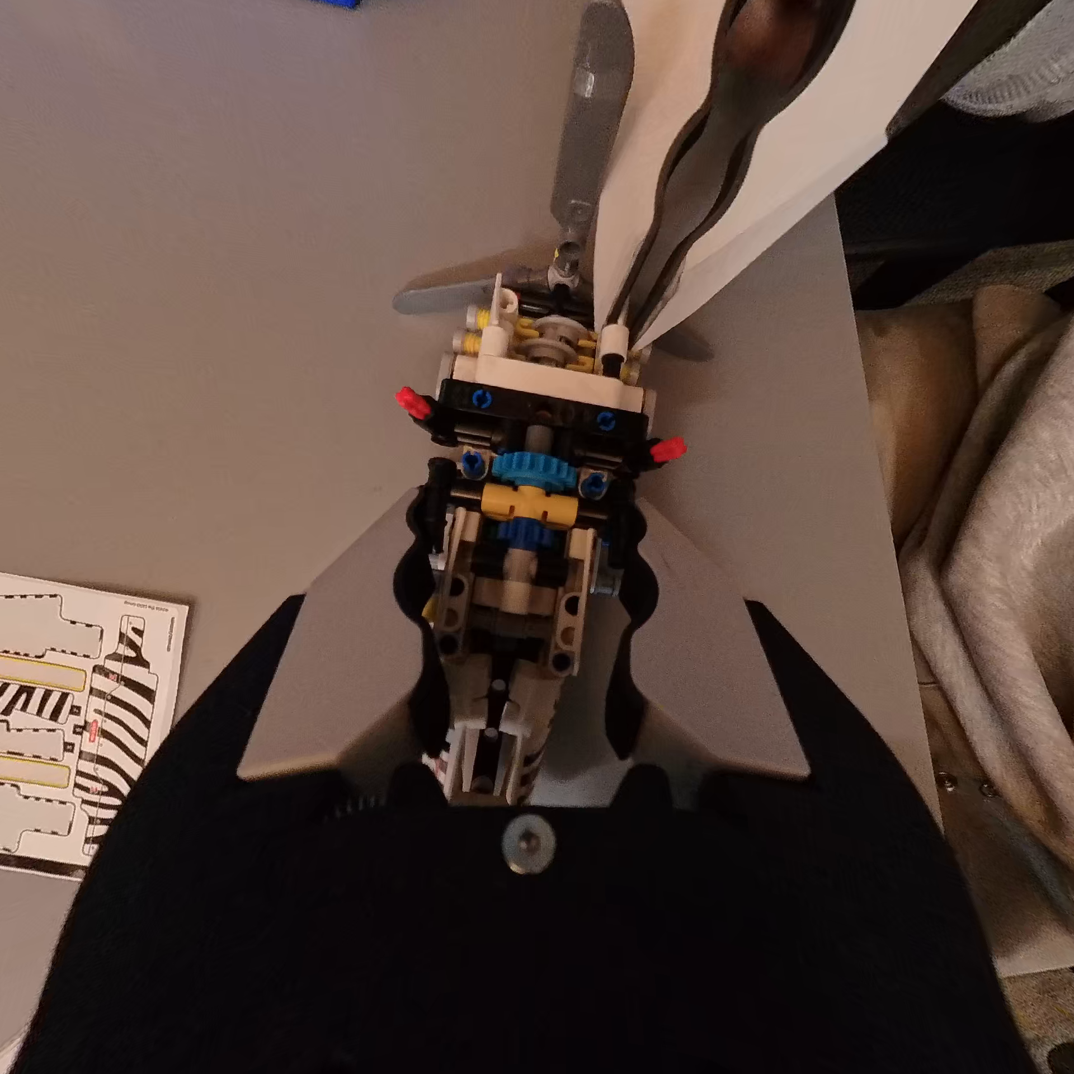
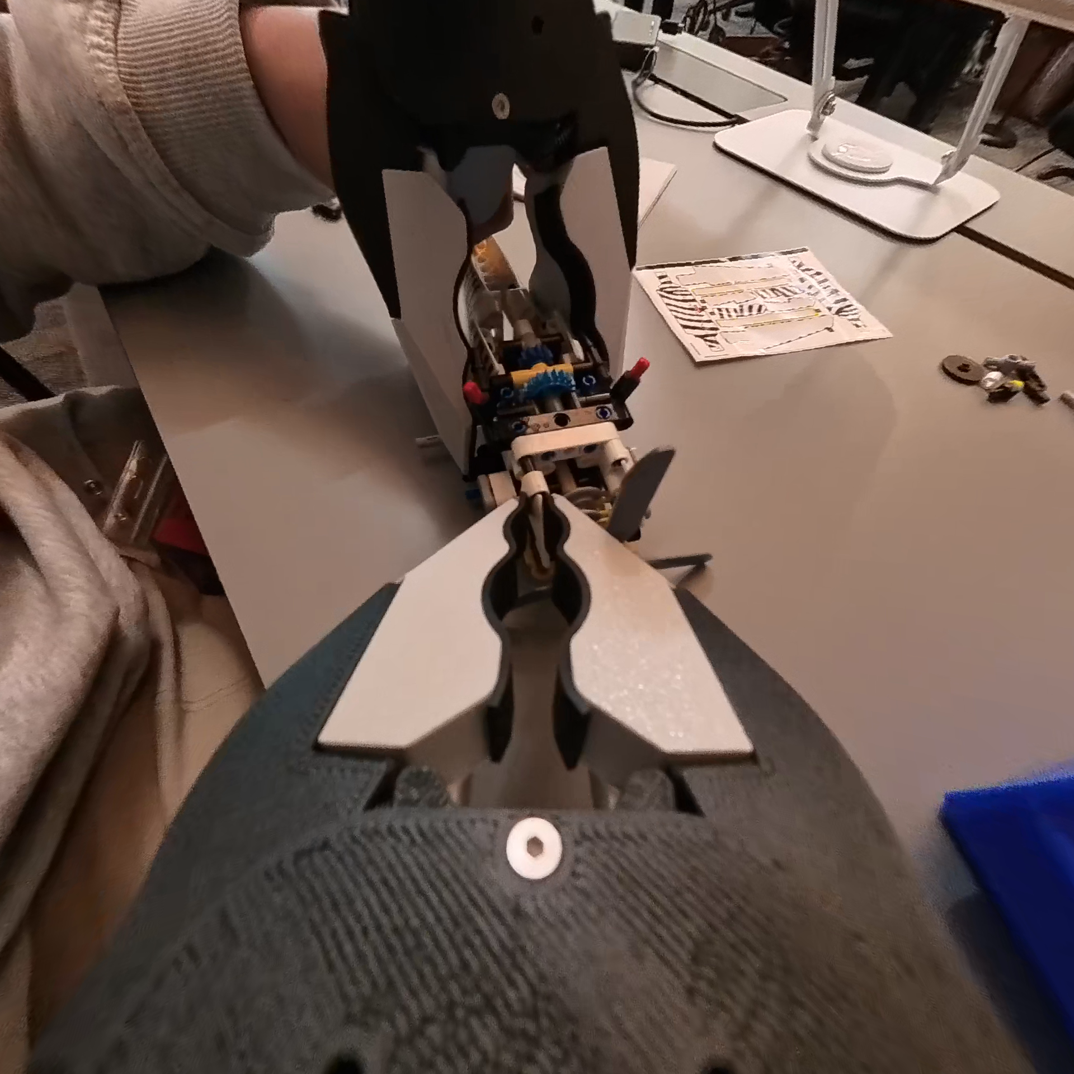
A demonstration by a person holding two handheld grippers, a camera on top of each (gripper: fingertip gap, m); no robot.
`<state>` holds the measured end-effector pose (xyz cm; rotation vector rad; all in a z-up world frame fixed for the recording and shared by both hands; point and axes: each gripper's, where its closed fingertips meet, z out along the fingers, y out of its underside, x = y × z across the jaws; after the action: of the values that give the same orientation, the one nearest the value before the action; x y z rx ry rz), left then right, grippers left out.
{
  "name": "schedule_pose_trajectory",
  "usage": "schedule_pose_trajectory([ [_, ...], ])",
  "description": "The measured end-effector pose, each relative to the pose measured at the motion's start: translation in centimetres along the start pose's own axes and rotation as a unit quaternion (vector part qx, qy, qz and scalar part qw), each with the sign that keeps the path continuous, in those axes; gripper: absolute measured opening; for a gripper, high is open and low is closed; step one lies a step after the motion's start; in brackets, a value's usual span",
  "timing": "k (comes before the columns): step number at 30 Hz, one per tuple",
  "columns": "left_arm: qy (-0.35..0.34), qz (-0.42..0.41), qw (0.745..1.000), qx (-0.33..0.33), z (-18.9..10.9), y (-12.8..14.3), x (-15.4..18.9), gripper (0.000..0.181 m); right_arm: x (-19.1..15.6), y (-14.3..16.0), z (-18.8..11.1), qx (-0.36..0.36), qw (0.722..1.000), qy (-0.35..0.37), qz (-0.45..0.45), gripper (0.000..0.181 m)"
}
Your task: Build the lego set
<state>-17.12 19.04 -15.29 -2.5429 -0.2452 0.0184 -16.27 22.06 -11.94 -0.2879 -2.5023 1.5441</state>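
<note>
Left hand-held gripper (image 1: pixel 517 587) clamped on the tail half of the black-and-white lego model with blue gears (image 1: pixel 537 482), held over the grey table (image 1: pixel 203 290). Right hand-held gripper (image 2: pixel 537 526) nearly closed, pinching a thin white piece at the propeller nose. Long axis runs gripper to gripper.

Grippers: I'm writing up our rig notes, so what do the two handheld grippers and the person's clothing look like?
Both match: the left gripper and right gripper have dark textured printed bodies, one central screw with a washer, and pale grey wedge-shaped fingers lined with wavy black pads. No cables show. The person wears a beige ribbed-cuff sleeve.
</note>
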Motion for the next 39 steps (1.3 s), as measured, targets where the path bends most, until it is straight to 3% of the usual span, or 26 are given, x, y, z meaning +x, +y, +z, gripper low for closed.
schedule_pose_trajectory([
  [15, -0.004, -0.002, 1.000, -0.002, 0.1, -0.1, 0.0, 0.062, -0.1, -0.2, 0.3, 0.011, 0.999, 0.000, 0.046, 0.002],
  [32, -0.009, 0.005, 1.000, -0.001, 0.0, 0.0, -0.1, 0.062, -0.2, -0.4, 0.4, 0.012, 1.000, 0.020, 0.011, 0.004],
  [35, -0.011, 0.010, 1.000, 0.000, 0.0, 0.0, 0.0, 0.063, -0.5, -0.9, -0.2, 0.020, 0.999, 0.031, -0.020, 0.015],
  [39, -0.004, 0.005, 1.000, 0.004, 0.0, 0.0, 0.0, 0.063, -0.4, -0.7, -1.1, 0.014, 0.999, 0.037, -0.024, 0.016],
])
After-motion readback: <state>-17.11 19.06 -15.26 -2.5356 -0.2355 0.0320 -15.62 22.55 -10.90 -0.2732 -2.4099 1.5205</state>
